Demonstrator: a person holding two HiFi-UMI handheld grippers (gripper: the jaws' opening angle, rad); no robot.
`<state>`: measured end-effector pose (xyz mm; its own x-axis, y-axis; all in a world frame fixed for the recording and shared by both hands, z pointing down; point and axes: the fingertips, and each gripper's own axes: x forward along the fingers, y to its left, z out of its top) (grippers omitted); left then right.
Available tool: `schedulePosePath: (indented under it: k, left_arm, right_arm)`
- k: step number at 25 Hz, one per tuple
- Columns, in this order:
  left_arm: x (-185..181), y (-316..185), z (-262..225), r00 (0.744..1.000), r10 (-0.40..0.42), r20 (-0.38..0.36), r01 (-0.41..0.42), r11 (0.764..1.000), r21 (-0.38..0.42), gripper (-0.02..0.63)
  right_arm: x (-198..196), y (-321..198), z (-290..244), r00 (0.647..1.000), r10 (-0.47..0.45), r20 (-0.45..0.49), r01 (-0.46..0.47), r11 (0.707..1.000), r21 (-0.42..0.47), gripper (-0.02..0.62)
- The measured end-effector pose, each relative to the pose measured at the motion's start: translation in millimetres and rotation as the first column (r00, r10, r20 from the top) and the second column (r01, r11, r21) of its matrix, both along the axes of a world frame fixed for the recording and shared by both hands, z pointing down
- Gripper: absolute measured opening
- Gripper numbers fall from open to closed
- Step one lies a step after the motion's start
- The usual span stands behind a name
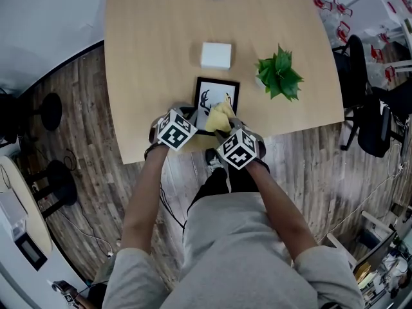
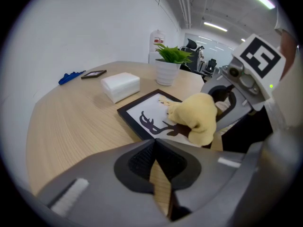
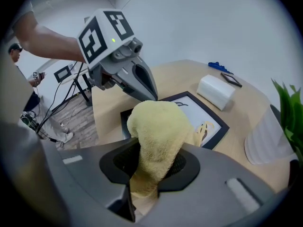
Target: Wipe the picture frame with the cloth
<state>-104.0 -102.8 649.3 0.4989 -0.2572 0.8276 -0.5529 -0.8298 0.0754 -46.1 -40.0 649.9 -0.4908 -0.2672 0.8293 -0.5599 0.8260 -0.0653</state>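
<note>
Wipe step judged in hand: R gripper (image 3: 154, 163) pinches yellow cloth (image 3: 156, 126) onto picture frame (image 1: 216, 98), flat on table (image 1: 154, 56), centre of head view; L gripper (image 2: 154, 144) jaws pressed together, empty, by frame's left side; next: sweep cloth across glass, light pressure.

Bright, even indoor light; ceiling strips (image 2: 215, 27) glare in the left gripper view. Both gripper views bend at the edges, with black corners and a soft foreground. Table (image 1: 148, 56) shadows are faint.
</note>
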Motion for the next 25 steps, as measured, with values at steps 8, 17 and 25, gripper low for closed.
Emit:
schedulePosePath:
  k: [8, 17, 25]
  left_arm:
    - [0.3, 1.4, 0.5, 1.0, 0.012, 0.009, -0.012, 1.0, -0.007, 0.052]
    - [0.6, 1.6, 1.3, 1.0, 0.024, 0.02, -0.024, 1.0, 0.001, 0.052]
    - [2.0, 2.1, 2.3, 0.999, 0.04, 0.032, -0.041, 0.999, 0.009, 0.052]
  right_arm:
    - [2.6, -23.1, 3.0, 1.0, -0.022, -0.011, 0.022, 1.0, -0.008, 0.095]
    - [1.7, -41.7, 2.4, 0.999, -0.033, -0.014, 0.033, 0.999, 0.017, 0.095]
    - [4.5, -58.5, 2.6, 0.999, -0.029, -0.025, 0.03, 0.999, 0.029, 0.097]
